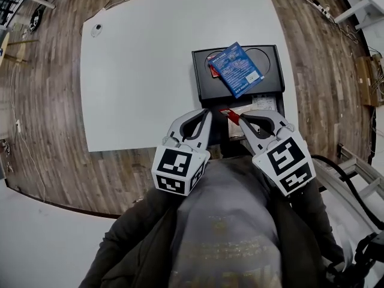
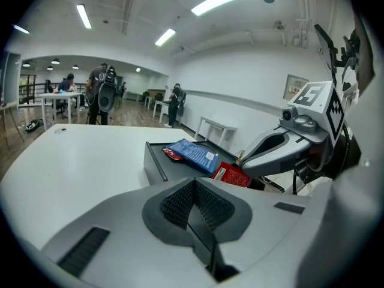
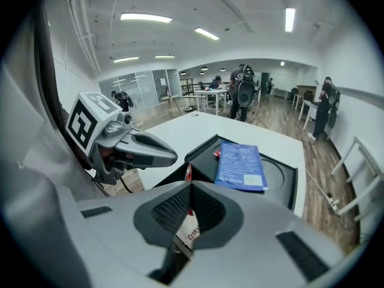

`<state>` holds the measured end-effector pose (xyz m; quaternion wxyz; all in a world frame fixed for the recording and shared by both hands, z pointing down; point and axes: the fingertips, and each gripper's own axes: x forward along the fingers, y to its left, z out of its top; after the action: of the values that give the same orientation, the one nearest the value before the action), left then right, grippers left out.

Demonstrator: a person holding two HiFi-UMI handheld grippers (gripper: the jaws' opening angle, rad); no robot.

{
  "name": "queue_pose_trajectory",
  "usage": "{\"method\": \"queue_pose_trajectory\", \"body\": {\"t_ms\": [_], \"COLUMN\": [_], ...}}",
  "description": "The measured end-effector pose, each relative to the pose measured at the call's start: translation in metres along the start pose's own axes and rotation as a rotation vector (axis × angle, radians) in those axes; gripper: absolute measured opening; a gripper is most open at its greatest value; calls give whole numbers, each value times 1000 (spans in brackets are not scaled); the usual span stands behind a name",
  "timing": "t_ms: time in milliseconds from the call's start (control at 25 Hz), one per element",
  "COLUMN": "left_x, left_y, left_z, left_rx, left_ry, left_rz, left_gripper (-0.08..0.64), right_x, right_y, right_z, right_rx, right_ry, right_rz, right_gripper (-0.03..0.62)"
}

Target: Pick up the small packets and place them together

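A blue packet (image 1: 237, 68) lies slanted in the black tray (image 1: 201, 83), on top of a small red packet (image 1: 211, 71) of which only an edge shows. My right gripper (image 1: 241, 117) hovers at the tray's near end, shut on another red packet (image 1: 230, 115); in the right gripper view that packet (image 3: 189, 230) sticks out between the jaws, red and white with print. My left gripper (image 1: 209, 111) is beside it on the left, jaws shut and empty. From the left gripper view I see the blue packet (image 2: 193, 153) and the held red packet (image 2: 233, 174).
The tray sits on the right side of a white table (image 1: 144, 71), near its right edge. A small white object (image 1: 96, 29) lies at the far left corner. Wood floor surrounds the table. People and desks stand far off in the room.
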<state>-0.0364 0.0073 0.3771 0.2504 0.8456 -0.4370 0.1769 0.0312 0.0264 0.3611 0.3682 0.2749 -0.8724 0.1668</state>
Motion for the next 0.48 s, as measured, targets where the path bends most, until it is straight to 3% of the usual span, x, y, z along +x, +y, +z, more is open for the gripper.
{"method": "queue_pose_trajectory", "body": {"t_ms": [240, 480], "left_x": [-11, -9], "left_y": [11, 24], "left_z": [20, 31], "left_rx": [5, 5], "left_ry": [-69, -85], "left_rz": [20, 46], "left_gripper": [2, 2], "right_x": [-12, -26], "right_y": [-5, -51], "right_z": [28, 62], "right_rx": [-22, 34], "right_ry": [-49, -138], "right_rz": [-60, -132], "right_gripper": [2, 2]}}
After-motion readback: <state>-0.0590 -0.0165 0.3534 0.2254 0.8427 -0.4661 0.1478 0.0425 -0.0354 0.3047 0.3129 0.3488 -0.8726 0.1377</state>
